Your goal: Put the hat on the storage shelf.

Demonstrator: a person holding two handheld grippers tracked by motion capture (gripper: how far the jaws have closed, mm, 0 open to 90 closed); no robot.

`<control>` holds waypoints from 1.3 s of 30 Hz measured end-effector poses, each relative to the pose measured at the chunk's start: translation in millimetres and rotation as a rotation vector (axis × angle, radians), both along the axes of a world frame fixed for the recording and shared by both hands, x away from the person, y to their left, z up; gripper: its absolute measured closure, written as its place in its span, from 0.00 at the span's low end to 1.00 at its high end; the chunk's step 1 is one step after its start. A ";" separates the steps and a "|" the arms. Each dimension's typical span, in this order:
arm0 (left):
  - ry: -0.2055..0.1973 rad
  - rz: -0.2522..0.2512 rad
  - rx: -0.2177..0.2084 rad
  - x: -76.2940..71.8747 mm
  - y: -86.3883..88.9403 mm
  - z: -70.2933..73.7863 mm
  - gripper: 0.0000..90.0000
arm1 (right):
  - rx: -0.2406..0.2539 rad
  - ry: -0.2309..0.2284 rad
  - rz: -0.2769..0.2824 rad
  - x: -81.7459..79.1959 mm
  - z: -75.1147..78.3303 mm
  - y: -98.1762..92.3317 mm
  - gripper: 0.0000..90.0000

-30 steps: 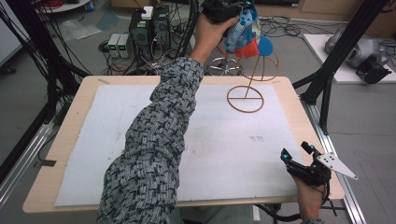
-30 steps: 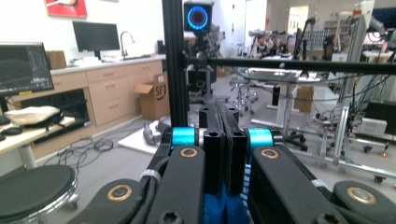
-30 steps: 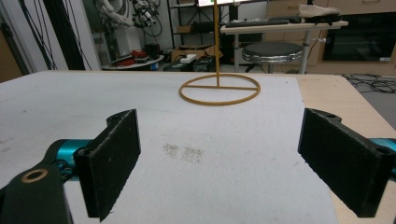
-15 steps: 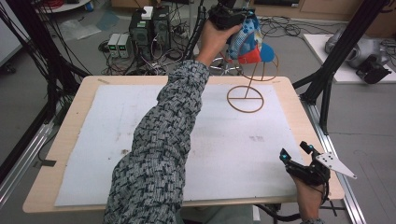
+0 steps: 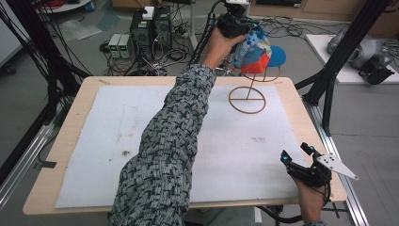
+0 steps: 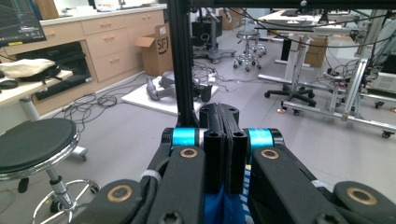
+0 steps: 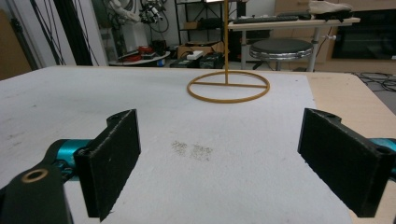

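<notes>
High view: left gripper (image 5: 234,23) raised past the table's far edge, clamped on a patterned blue-and-red cloth cap (image 5: 251,47). Left gripper view confirms jaws pressed together on blue fabric (image 6: 219,205). Cap hangs just below the jaws, over the top of the wire stand (image 5: 248,96), apparently partly draped; not yet released, so seating and letting go remain. Right gripper (image 5: 301,162) idle near the table's near right corner, jaws wide, nothing between them. Versus half a second back: left gripper and cap slightly lower toward the stand; right gripper unmoved.
</notes>
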State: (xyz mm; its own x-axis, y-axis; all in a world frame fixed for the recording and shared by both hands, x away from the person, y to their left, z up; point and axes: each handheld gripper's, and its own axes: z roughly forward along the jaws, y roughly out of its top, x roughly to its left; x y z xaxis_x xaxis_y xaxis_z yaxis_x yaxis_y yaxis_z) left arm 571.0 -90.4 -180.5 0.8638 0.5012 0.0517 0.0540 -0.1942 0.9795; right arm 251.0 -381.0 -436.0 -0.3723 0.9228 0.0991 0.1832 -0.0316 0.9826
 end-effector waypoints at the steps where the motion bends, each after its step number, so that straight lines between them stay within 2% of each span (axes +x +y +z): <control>1: 0.002 -0.003 0.003 0.4 -1.4 -1.3 0.98 | 0.001 0.010 0.000 -0.4 -0.1 0.4 0.14; 10: 0.014 0.000 0.045 3.8 -15.6 -14.7 0.98 | 0.000 0.007 0.004 0.8 -0.8 0.4 0.14; 19: 0.027 -0.017 0.087 5.7 -29.3 -28.8 0.98 | 0.001 0.013 0.008 1.8 -1.2 -0.1 0.14; 22: 0.014 -0.022 0.113 5.2 -35.0 -32.8 0.98 | -0.005 0.010 0.013 2.8 -1.3 0.6 0.14; 27: 0.018 -0.031 0.125 4.7 -41.9 -38.7 0.98 | -0.007 0.013 0.018 3.0 -0.8 1.8 0.14; 36: 0.005 -0.045 0.146 5.5 -42.1 -42.7 0.97 | -0.006 0.015 0.016 2.9 -1.2 0.3 0.14; 39: 0.012 -0.038 0.155 5.9 -41.9 -43.7 0.92 | -0.005 0.018 0.016 3.0 -1.3 1.2 0.14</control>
